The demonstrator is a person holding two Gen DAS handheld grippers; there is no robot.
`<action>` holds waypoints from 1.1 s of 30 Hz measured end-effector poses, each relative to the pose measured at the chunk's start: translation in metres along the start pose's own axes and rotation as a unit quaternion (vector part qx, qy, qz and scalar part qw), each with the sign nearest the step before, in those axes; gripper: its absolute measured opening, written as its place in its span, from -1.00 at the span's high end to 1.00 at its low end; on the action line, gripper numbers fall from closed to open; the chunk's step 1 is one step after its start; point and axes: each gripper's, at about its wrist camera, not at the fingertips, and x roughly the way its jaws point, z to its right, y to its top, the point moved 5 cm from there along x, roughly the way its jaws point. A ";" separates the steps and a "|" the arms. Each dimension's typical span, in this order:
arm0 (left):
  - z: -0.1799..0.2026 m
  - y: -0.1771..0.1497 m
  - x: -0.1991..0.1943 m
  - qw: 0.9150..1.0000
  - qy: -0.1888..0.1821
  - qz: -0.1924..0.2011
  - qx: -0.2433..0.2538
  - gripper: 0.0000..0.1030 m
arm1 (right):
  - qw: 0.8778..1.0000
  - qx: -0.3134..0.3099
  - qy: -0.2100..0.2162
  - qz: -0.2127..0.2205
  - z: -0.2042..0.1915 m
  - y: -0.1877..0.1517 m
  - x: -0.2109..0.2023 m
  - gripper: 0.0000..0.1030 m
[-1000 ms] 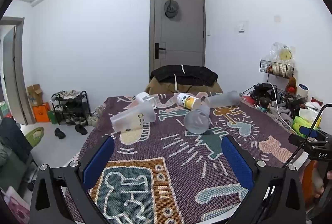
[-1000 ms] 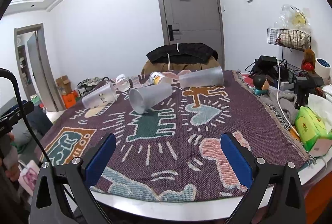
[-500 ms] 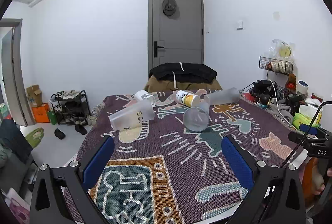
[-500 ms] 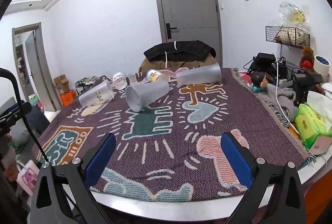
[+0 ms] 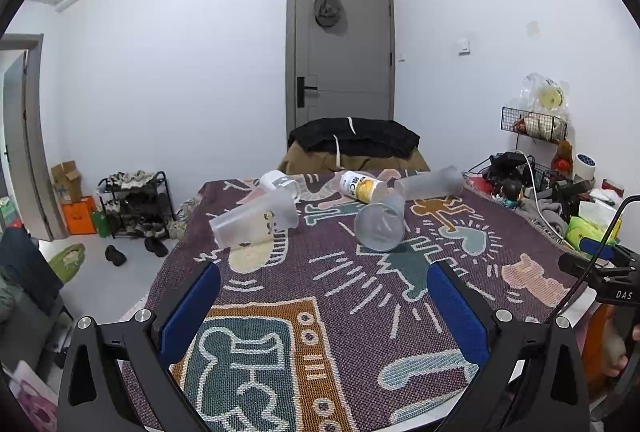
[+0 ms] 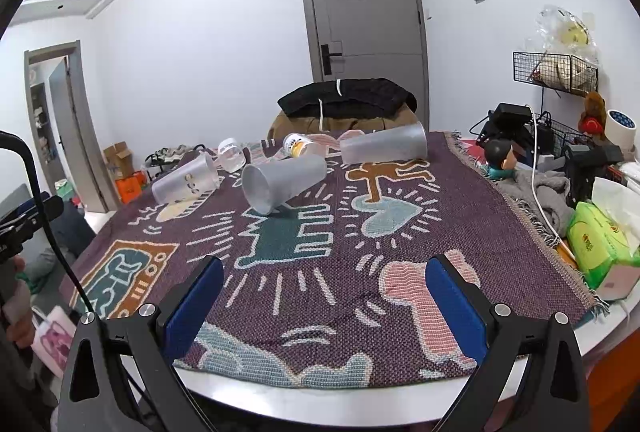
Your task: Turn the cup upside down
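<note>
While both grippers, left (image 5: 323,296) and right (image 6: 324,292), gape wide and empty, every frosted translucent plastic cup (image 6: 284,182) lies sideways, unflipped.

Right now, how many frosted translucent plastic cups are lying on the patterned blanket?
3: one at the left, one in the middle, mouth toward the cameras, one at the far right. Smaller containers lie behind; none looks hidden.

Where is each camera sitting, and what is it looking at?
Left wrist view: rides the left gripper, jaws open, looking across the patterned blanket toward the door; the right gripper pokes in.
Right wrist view: rides the right gripper, jaws open, facing the same way; a hand shows.
Both see the middle cup lying on its side.
</note>
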 end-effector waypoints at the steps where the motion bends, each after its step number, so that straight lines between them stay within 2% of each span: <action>1: 0.000 0.000 0.001 1.000 0.000 0.000 0.001 -1.00 | 1.000 0.001 0.000 0.000 0.001 0.000 0.001 -0.97; 16: 0.000 0.000 0.003 1.000 -0.001 -0.002 -0.002 -1.00 | 1.000 -0.004 0.000 -0.006 0.000 0.000 0.003 -0.97; 20: -0.002 -0.001 0.004 1.000 0.001 -0.003 -0.004 -1.00 | 1.000 -0.002 0.012 -0.011 -0.003 -0.001 0.007 -0.97; 25: -0.010 0.001 0.008 1.000 0.009 -0.001 -0.010 -1.00 | 1.000 -0.014 0.009 -0.018 -0.008 0.009 0.013 -0.97; 33: -0.031 0.025 0.012 0.999 0.022 0.016 -0.035 -1.00 | 0.998 -0.029 0.014 -0.047 -0.026 0.038 0.037 -0.97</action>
